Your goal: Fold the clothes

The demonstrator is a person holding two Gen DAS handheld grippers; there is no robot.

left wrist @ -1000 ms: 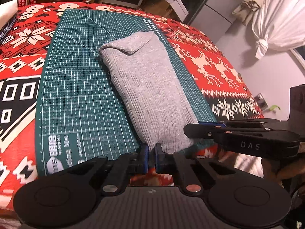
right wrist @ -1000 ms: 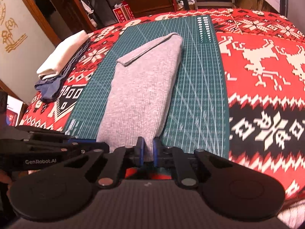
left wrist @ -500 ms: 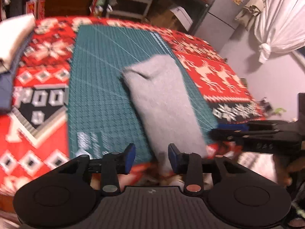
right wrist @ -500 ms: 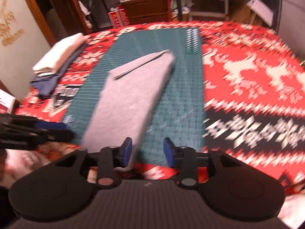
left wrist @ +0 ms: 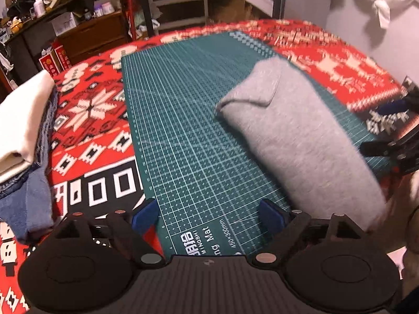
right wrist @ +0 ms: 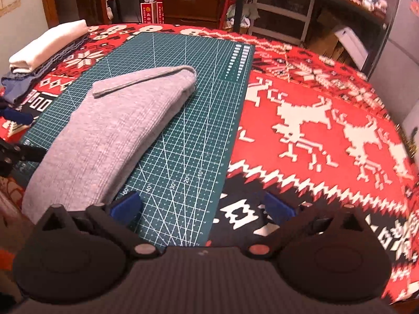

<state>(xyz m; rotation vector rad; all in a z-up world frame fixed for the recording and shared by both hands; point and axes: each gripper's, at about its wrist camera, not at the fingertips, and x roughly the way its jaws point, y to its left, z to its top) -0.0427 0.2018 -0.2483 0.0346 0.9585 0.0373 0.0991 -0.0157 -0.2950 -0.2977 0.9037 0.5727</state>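
1. Both grippers are being pulled back and spread wide; a second ago they were pinched on the near edge of the grey garment (right wrist: 110,141), which is now being left free on the mat.
2. Red patterned blanket (right wrist: 314,120) is being used as the work surface; green cutting mat (left wrist: 183,130) is lying on it.
3. Grey garment is lying folded into a long strip, diagonal on the mat, near end overhanging the mat's front edge, a flap turned over at the far end.
4. Stack of folded clothes (left wrist: 21,120) is sitting on the blanket, well apart to the left.
5. Left gripper (left wrist: 209,216) is being held wide, empty, over the mat's near edge beside the garment.
6. Right gripper (right wrist: 203,206) is being held wide, empty, just right of the garment's near end.
7. Risk, judged: the overhanging end is likely being left unsupported, so it could sag and loosen the fold; a finger dragged across it on re-approach could be pulling layers apart.
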